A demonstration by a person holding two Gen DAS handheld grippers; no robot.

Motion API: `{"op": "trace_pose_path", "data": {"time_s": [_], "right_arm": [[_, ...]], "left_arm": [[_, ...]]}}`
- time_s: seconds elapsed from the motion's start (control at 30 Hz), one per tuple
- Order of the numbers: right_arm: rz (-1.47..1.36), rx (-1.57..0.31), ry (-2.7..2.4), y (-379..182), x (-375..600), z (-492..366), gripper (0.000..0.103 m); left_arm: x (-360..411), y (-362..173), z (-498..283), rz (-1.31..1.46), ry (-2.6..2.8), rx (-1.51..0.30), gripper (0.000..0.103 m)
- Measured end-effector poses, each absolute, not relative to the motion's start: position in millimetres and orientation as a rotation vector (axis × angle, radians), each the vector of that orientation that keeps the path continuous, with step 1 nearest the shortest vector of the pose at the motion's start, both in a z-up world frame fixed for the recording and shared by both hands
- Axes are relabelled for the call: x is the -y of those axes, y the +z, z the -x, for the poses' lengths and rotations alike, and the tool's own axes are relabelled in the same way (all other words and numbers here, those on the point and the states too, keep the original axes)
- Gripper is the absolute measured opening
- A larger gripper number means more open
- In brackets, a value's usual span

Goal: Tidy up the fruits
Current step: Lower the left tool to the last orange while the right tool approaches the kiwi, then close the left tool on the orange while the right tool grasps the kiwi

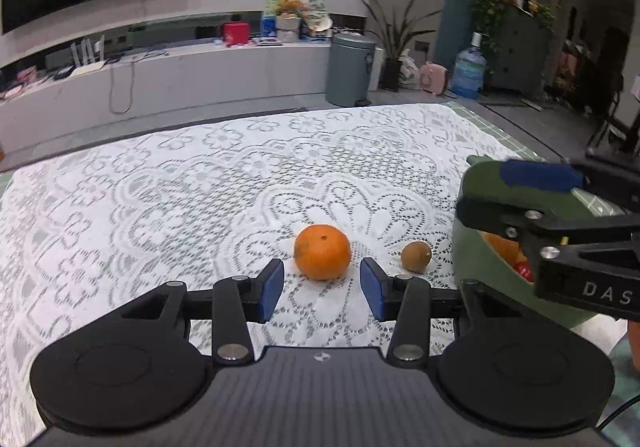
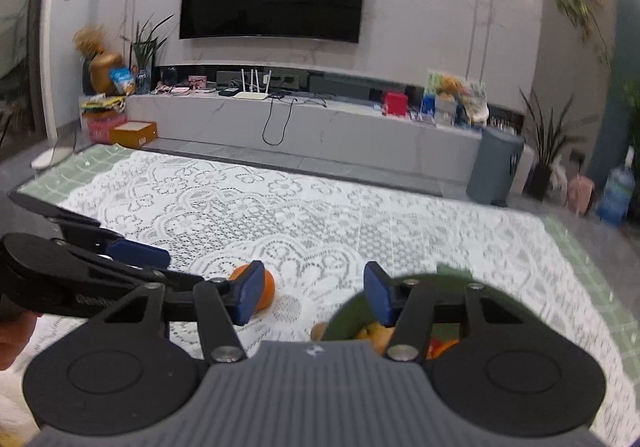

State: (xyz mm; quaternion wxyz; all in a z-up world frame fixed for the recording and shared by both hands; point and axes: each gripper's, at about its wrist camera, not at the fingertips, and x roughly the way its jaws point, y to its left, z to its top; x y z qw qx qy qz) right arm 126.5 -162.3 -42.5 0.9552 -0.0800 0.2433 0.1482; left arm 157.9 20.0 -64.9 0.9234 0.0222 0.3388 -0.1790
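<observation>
ribbed grey tongs (image 1: 322, 289) before round dimpled orange (image 1: 322, 251).

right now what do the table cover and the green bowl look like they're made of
Table cover: white lace-like fabric, matte; the openwork flower pattern lets a darker surface show through the holes. Green bowl: smooth, dull olive wall with no weave or grain, probably plastic or glazed ceramic; the look leaves that open.
</observation>
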Motion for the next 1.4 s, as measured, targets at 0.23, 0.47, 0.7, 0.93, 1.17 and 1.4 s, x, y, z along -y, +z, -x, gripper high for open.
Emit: {"op": "trace_pose_path", "data": {"time_s": [0.23,0.47,0.7,0.93,1.17,1.4], "right_arm": [[0.242,-0.494,0.266,-51.5,147.7,-142.1,0.049],[0.193,-0.524,0.221,-58.9,155.7,-164.1,0.049],[0.182,-0.554,0.226,-66.3,155.3,-172.9,0.049],[0.188,-0.566,0.240,-68.0,152.4,-174.6,0.049],[0.260,-0.607,0.257,-68.5,147.0,-176.8,0.047],[0.470,-0.690,0.404,-61.1,128.6,-189.6,0.043]], "left_arm": [[-7.1,-82.9,-182.6,-0.098,-0.401,-0.710,0.052],[-1.8,-101.0,-204.4,-0.089,-0.406,-0.749,0.055],[-3.2,-111.4,-218.5,-0.049,-0.410,-0.775,0.059],[-4.8,-112.2,-219.6,-0.036,-0.421,-0.786,0.053],[-12.3,-98.8,-216.8,-0.019,-0.391,-0.785,0.052],[-27.9,-76.6,-208.7,0.029,-0.379,-0.776,0.052]]}}
